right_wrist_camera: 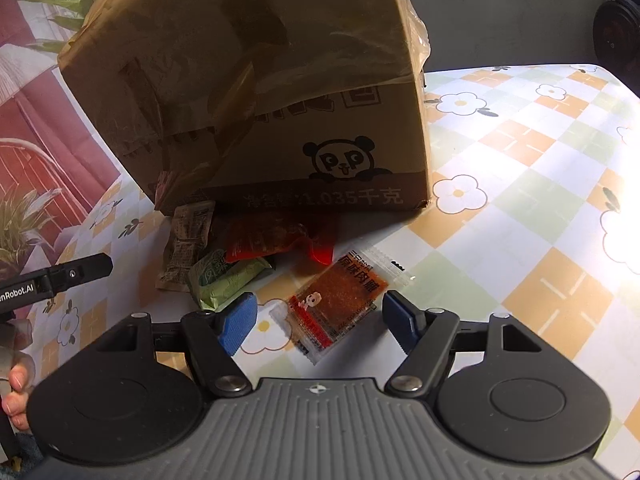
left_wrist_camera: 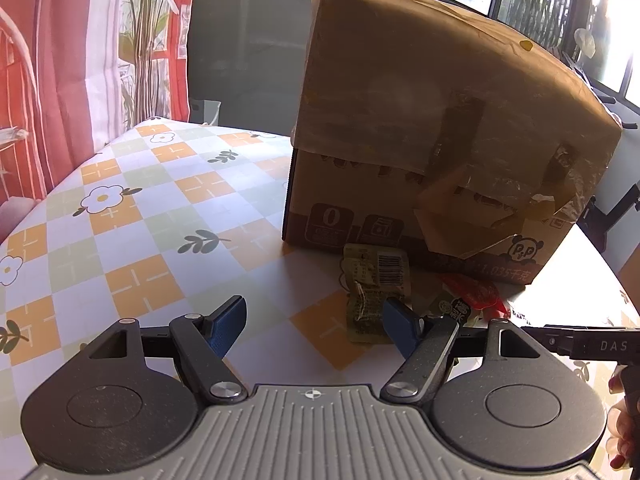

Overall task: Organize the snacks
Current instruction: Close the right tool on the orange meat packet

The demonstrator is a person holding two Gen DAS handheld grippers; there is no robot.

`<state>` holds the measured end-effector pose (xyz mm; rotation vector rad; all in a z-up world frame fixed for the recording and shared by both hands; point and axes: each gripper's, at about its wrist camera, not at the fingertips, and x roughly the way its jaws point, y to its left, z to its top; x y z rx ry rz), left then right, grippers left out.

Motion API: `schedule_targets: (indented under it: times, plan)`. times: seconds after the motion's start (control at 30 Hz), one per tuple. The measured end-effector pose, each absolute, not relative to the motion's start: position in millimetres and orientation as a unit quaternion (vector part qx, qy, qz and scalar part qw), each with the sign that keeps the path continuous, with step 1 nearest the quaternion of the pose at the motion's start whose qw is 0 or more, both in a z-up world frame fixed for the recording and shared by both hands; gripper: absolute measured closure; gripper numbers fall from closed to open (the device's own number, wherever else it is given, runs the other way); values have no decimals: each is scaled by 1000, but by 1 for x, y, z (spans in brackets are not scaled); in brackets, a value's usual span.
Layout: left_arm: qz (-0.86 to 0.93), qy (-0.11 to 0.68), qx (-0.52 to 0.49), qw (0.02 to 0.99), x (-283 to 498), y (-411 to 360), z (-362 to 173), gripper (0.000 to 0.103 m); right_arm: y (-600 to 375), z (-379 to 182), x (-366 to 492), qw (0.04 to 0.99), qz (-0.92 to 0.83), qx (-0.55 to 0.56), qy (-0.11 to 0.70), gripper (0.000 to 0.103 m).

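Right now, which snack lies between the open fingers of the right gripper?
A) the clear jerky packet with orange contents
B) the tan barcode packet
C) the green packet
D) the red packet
A: in the right wrist view the clear jerky packet lies flat on the tablecloth between the open right gripper fingers, untouched.

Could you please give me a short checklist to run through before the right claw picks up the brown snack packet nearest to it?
1. Right claw open wide enough for the packet: ok, both blue pads stand apart with nothing pressed.
2. Brown snack packet between the pads: ok, it lies flat on the tablecloth in the gap.
3. Packet free of its neighbours: ok, the green packet and red packet lie apart from it.
4. Left claw out of the way: ok, open and empty, over the olive packet.
5. Cardboard box open on top to take snacks: cannot tell, only its sides show.
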<state>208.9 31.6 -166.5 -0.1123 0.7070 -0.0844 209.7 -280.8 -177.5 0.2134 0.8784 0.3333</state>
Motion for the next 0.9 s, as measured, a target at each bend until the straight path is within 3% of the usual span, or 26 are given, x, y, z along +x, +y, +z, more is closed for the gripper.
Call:
schedule_targets:
  times: [0.47,0.53,0.63,0.9]
  plan:
    - [-34,349,-55,935,207,34,-166,26,-243,-194,207,914,140,-61,376,32]
    - [-34,352,-55,934,208,33,-167,26,-247,-194,204,916,139,-63,372,45]
    - [-39,357,-52,932,209,31,-169,26,-264,-193,202,918,142,-46,368,56]
    - [-75,370,-53,924,216,19,-170,27,-290,-196,187,925,154,-54,343,58]
